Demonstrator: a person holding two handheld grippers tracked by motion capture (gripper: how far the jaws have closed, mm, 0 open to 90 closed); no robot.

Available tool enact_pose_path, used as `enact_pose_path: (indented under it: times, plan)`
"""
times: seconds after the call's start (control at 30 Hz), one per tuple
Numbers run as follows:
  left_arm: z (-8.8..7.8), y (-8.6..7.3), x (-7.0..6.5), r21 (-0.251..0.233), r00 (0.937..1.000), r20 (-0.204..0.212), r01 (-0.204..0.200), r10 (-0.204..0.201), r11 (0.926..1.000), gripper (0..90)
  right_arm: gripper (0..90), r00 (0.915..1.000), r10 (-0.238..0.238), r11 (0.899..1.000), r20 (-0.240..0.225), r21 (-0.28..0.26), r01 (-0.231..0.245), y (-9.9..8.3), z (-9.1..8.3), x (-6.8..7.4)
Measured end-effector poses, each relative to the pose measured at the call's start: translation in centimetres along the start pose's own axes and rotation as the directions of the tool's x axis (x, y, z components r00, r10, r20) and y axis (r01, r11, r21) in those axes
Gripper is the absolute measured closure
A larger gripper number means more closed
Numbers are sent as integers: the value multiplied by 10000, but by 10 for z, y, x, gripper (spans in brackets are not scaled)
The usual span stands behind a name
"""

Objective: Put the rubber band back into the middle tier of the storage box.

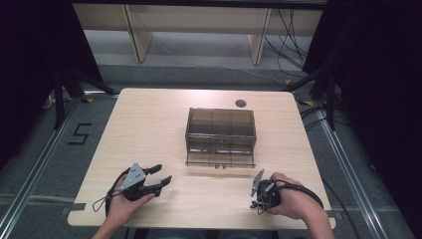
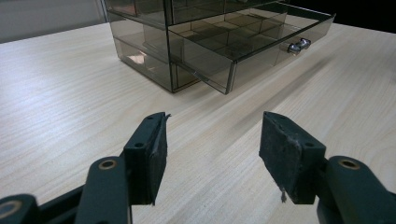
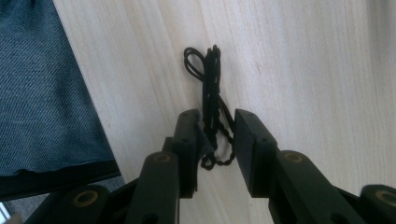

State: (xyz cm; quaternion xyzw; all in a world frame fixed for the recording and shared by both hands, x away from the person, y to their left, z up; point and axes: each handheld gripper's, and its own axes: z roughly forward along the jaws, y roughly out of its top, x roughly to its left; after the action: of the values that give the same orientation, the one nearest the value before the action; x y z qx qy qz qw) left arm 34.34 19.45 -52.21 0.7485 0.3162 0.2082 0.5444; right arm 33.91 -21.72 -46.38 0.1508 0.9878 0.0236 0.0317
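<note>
A smoky see-through drawer box [image 1: 220, 130] stands in the middle of the wooden table [image 1: 149, 119]. Its bottom drawer [image 2: 261, 42], with a small metal knob [image 2: 299, 45], is pulled out toward me. My left gripper [image 1: 163, 174] rests at the near left, open and empty, aimed at the box [image 2: 187, 28]; its jaws [image 2: 215, 135] stand wide apart. My right gripper [image 1: 258, 201] points down at the table near the front edge. A bundle of thin black cord [image 3: 210, 70] lies on the wood between its jaws [image 3: 217, 116], which stand close on either side without pressing it.
A dark round hole [image 1: 241, 103] sits in the tabletop behind the box. The table's front edge runs just beside the cord, with blue cloth [image 3: 42, 93] below it. Wooden furniture legs and cables stand on the floor beyond the table.
</note>
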Motion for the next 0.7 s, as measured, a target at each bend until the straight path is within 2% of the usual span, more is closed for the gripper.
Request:
enact_pose_path:
  times: [0.13, 0.17, 0.23, 0.33, 0.43, 0.5, 0.6, 0.7]
  plan:
    - [0, 0, 0, -15, 10000, 6, 5, -5, 10000, 411, 729, 9998, 195, 9996, -40, 225, -194, 4, 0, 2]
    - [0, 0, 0, -9, 10000, 8, 12, -12, 10000, 411, 751, 10000, -16, 9999, -49, 149, 16, 5, 2, 0]
    - [0, 0, 0, -6, 10000, 11, 1, -1, 10000, 411, 759, 9999, -109, 9999, -119, 57, 110, 5, 3, 0]
    - [0, 0, 0, -3, 10000, 19, -17, 17, 10000, 411, 810, 9998, 190, 9993, -101, 314, -187, 7, 4, 1]
    - [0, 0, 0, -6, 10000, 18, -11, 11, 10000, 411, 858, 9999, -16, 9997, -99, 233, 18, 7, 5, -1]
    - [0, 0, 0, 8, 10000, 17, -21, 21, 10000, 411, 871, 9998, 146, 9994, -158, 316, -141, 7, 4, 0]
    - [0, 0, 0, 9, 10000, 19, -39, 38, 10000, 411, 887, 9995, -211, 9997, -255, 140, 215, 6, 5, -3]
    - [0, 0, 0, 2, 10000, 19, -19, 19, 10000, 411, 888, 9998, 56, 9996, -199, 278, -51, 6, 3, -2]
